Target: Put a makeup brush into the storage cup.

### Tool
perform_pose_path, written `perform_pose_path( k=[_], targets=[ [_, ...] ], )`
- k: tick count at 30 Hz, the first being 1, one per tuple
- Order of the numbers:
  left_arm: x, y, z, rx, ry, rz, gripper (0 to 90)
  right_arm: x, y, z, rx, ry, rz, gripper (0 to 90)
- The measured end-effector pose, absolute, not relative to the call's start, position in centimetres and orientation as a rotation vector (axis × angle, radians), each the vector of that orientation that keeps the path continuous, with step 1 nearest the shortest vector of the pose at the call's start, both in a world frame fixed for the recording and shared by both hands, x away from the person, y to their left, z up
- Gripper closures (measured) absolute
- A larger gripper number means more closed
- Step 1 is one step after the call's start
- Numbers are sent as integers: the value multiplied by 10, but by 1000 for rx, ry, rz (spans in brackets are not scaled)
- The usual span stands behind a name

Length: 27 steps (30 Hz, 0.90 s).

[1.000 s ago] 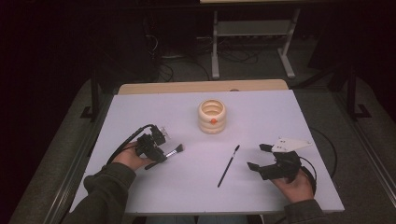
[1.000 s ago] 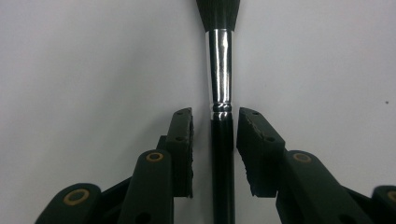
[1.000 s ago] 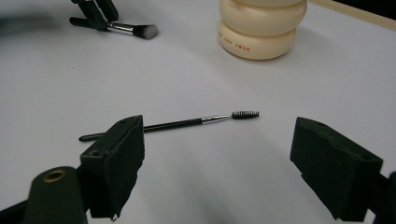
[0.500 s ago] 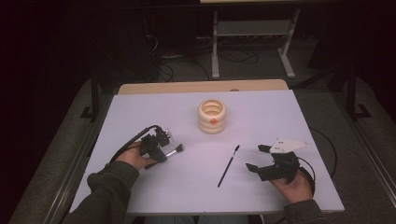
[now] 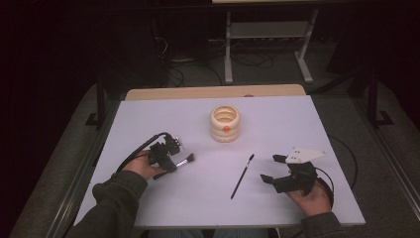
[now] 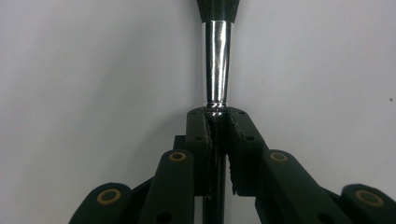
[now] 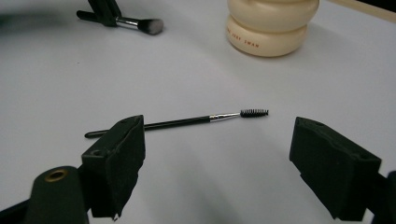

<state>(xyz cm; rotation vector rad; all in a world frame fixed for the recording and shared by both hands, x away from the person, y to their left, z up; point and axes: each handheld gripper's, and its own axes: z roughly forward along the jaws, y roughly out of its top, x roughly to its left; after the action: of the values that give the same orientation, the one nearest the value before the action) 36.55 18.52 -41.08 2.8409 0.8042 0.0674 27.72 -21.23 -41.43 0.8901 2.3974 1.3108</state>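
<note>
Makeup brush (image 5: 184, 159), low on the counter (image 5: 148, 124) at left, is pinched at its handle by the left gripper (image 6: 217, 122), whose fingers have just been closing on it. Right gripper (image 7: 217, 154) is held spread before the spoolie wand (image 7: 187, 122). A lift toward the cream holder (image 5: 225, 123) seems called for next.

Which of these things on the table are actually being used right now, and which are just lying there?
In use:
- makeup brush, clamped by its handle in the left gripper
- right gripper, jaws open toward the spoolie brush

Lying about:
- cream ringed holder, standing alone mid-table
- metal stand beyond the table
</note>
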Motion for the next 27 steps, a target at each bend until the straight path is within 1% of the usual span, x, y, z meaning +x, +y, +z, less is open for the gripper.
perform_pose_path(
  k=[6,11,19,27],
  targets=[
    [366,191,-403,2788,807,83,800,279,-210,-417,906,2424,1295,182],
    [363,197,-393,2705,803,81,800,279,-207,-417,898,2435,1295,187],
    [348,199,-376,2620,735,96,799,282,-196,-419,897,2469,1297,182],
    [336,200,-362,2535,690,90,799,282,-183,-406,861,2474,1354,179]
  ],
)
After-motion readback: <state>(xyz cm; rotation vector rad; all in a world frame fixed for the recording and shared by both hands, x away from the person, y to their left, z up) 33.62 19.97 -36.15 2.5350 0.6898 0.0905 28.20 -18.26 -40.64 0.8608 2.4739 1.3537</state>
